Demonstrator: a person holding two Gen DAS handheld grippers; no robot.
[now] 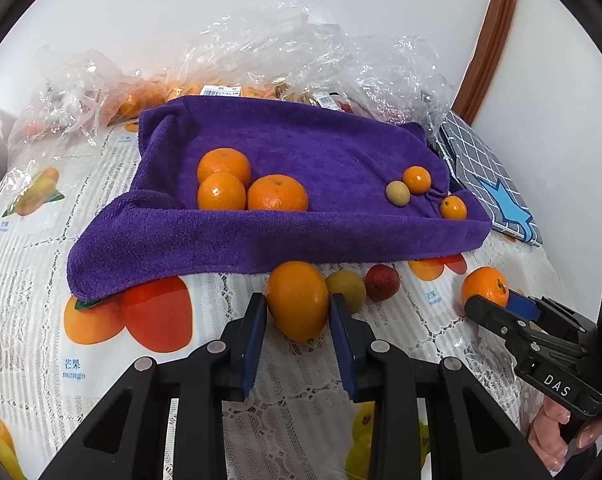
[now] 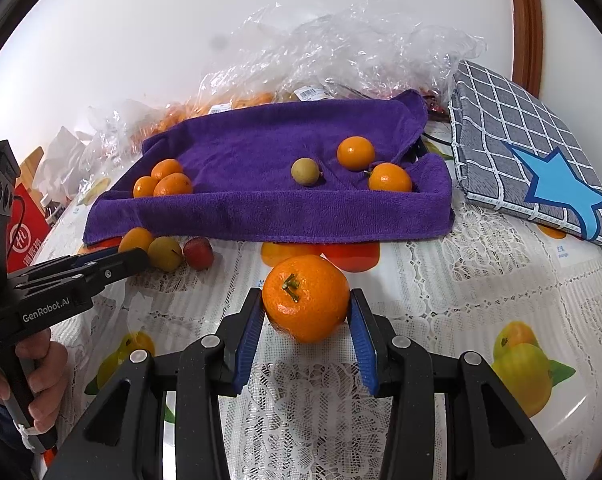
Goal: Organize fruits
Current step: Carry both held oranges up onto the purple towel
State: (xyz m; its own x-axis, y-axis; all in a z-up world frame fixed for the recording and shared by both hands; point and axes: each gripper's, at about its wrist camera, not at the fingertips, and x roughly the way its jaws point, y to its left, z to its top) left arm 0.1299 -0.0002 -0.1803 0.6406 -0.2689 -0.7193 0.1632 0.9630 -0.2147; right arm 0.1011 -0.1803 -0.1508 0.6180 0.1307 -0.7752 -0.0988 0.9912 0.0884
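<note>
visibly, "mango" on tablecloth (image 1: 73, 374), "genrobot.ai" on left claw (image 2: 101, 264)

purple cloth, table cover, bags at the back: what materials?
Cloth: looks like terry or microfibre, matte, fuzzy pile. Table cover: seemingly lace under clear glossy plastic with fruit prints, unsure. Bags: thin clear plastic film, crinkled, shiny.

**A:** How many fruits lie on the purple terry towel (image 1: 285, 140)?

**B:** Six: three round orange tangerines (image 1: 224, 164), two small orange kumquats (image 1: 417, 179) and one small round yellow-green fruit (image 1: 397, 194).

**A:** And on the desk (image 1: 33, 264) in front of it?

**B:** Four: one oval orange fruit (image 1: 297, 304), one yellow-green plum-like fruit (image 1: 347, 288), one small red fruit (image 1: 382, 282) and one stemmed orange tangerine (image 2: 305, 298).

**A:** Cushions?

**B:** One grey checked cushion with a blue star (image 2: 533, 160).
</note>
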